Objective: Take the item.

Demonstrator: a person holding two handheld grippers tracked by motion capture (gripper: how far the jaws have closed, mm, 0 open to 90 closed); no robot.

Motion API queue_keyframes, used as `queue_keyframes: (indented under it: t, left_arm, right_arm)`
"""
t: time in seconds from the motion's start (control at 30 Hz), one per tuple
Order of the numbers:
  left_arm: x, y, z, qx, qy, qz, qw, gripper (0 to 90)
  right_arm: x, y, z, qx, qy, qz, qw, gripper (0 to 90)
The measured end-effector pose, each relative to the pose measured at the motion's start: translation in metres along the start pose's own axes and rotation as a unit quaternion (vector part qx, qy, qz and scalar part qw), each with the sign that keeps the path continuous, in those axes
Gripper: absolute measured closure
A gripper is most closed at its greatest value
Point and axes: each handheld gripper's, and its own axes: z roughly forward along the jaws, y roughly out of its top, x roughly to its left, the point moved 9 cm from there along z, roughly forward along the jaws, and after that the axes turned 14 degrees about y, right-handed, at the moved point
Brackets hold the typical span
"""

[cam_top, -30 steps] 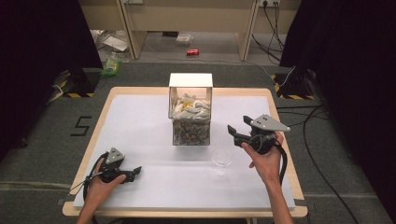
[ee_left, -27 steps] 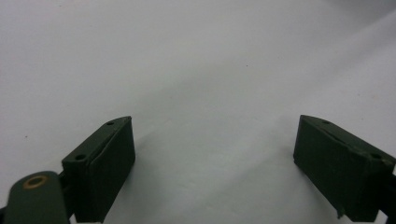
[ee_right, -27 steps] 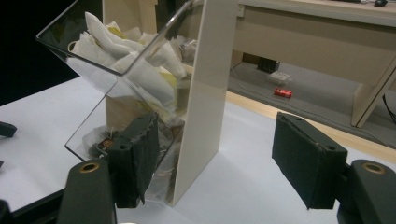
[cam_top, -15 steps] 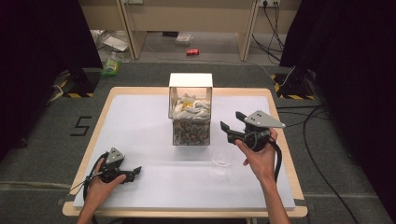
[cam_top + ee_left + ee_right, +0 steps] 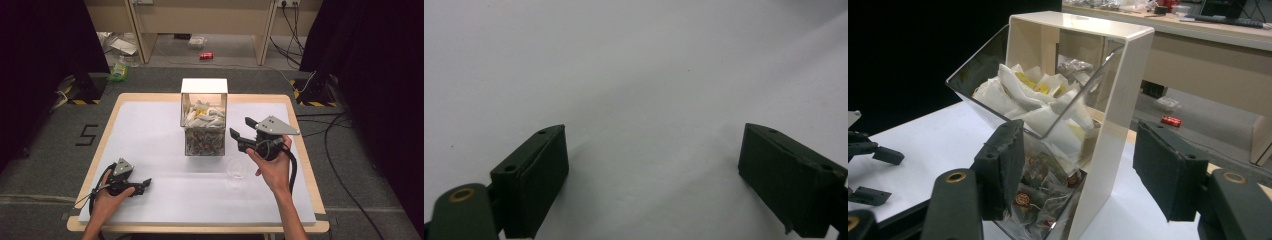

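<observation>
A clear-fronted cream dispenser box (image 5: 204,117) stands mid-table, white sachets on top and small brown packets below; it looms close in the right gripper view as the box (image 5: 1108,105). My right gripper (image 5: 241,135) hovers open just right of the box, jaws pointing at it, nothing between them (image 5: 1075,170). A small clear cup (image 5: 235,168) sits on the table below that gripper. My left gripper (image 5: 143,184) rests open at the table's near left, and the left gripper view has its jaws (image 5: 651,175) spread over bare white table.
The white table (image 5: 150,135) has a wooden rim. Beyond its far edge lie floor clutter, a red can (image 5: 206,55) and cables. The left gripper (image 5: 868,150) appears far off at the left of the right gripper view.
My right gripper has moved left toward the dispenser box. The left gripper has stayed where it was.
</observation>
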Motion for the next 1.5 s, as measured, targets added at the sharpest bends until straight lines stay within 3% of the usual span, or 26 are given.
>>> queue_keyframes:
  t: [0.7,1.27,1.5]
  left_arm:
    - [0.000,0.000,0.000,0.000,0.000,-0.001,1.0000,12.0]
    - [0.000,0.000,0.000,0.000,-0.001,-0.001,1.0000,12.0]
    - [0.000,0.000,0.000,0.000,-0.001,-0.001,1.0000,12.0]
  right_arm:
    - [0.019,0.014,0.018,-0.001,0.028,-0.023,0.9993,44.6]
    - [0.033,0.020,0.046,0.005,0.055,-0.037,0.9978,49.0]
    - [0.036,0.031,0.061,0.015,0.060,-0.052,0.9967,51.1]
